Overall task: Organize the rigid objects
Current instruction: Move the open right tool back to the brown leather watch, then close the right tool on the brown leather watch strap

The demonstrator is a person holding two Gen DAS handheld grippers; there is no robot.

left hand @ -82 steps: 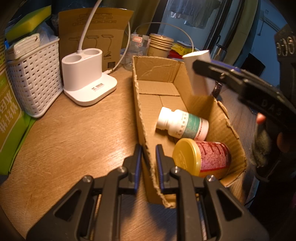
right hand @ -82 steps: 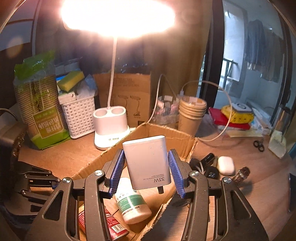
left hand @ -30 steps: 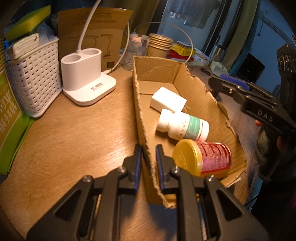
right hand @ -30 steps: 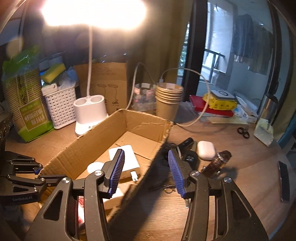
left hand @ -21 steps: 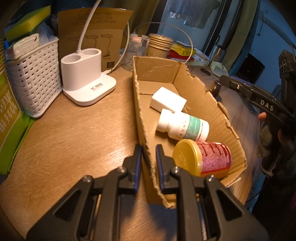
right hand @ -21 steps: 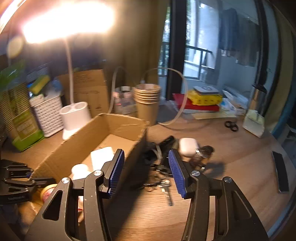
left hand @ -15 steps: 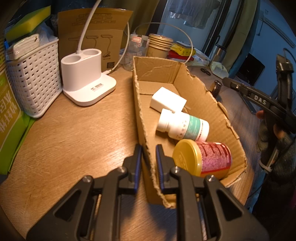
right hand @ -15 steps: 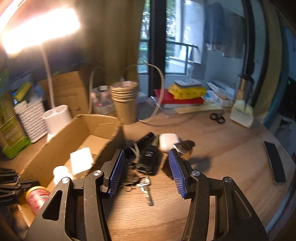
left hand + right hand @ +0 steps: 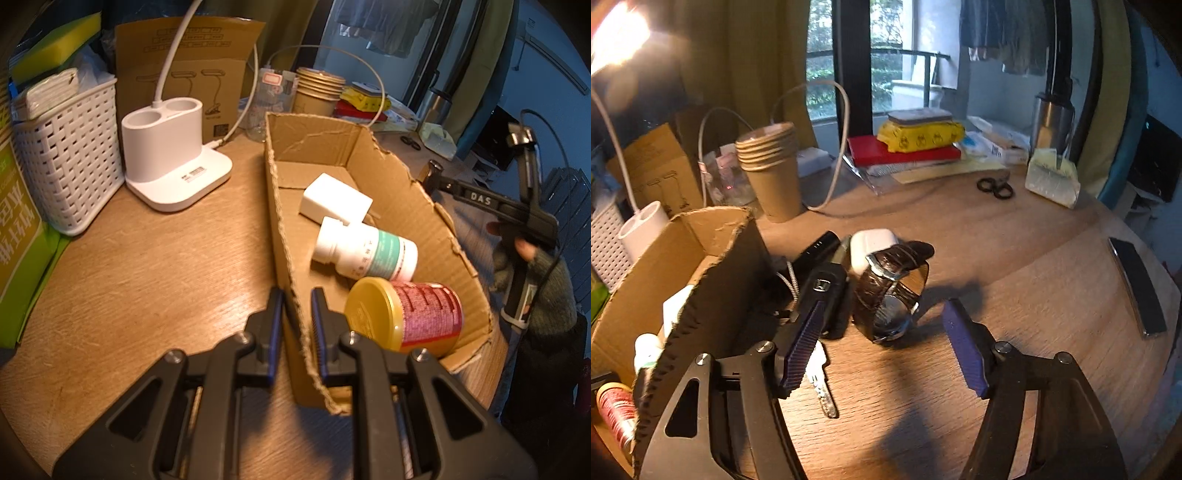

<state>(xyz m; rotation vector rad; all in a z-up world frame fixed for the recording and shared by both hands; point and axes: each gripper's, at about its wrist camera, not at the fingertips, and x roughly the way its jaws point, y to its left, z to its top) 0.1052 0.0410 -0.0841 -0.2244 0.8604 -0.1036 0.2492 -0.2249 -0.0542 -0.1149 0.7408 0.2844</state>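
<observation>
Left claw point(image 9: 296, 325) pinched shut on box point(image 9: 280, 236) wall, kept box steady. Right claw point(image 9: 886, 347) had just opened wider, empty, aimed at watch point(image 9: 890, 291). Watch sat mid-surface point(image 9: 1015, 258), just beside box, touching black fob point(image 9: 827, 291) and white case point(image 9: 871, 247). Best way, likely: lower slowly, one pad each side of strap, miss key point(image 9: 822, 384), squeeze gently.

Right claw point(image 9: 882, 345) jaws just widened, nothing gripped, hovering over the bench point(image 9: 1015, 258). Brown-strap watch point(image 9: 892, 288) stands on edge just ahead between the pads, beside a black key fob point(image 9: 827, 291), a key point(image 9: 822, 387) and white earbud case point(image 9: 871, 245). Cardboard box point(image 9: 713, 280) at left; phone point(image 9: 1137, 288) far right.
</observation>
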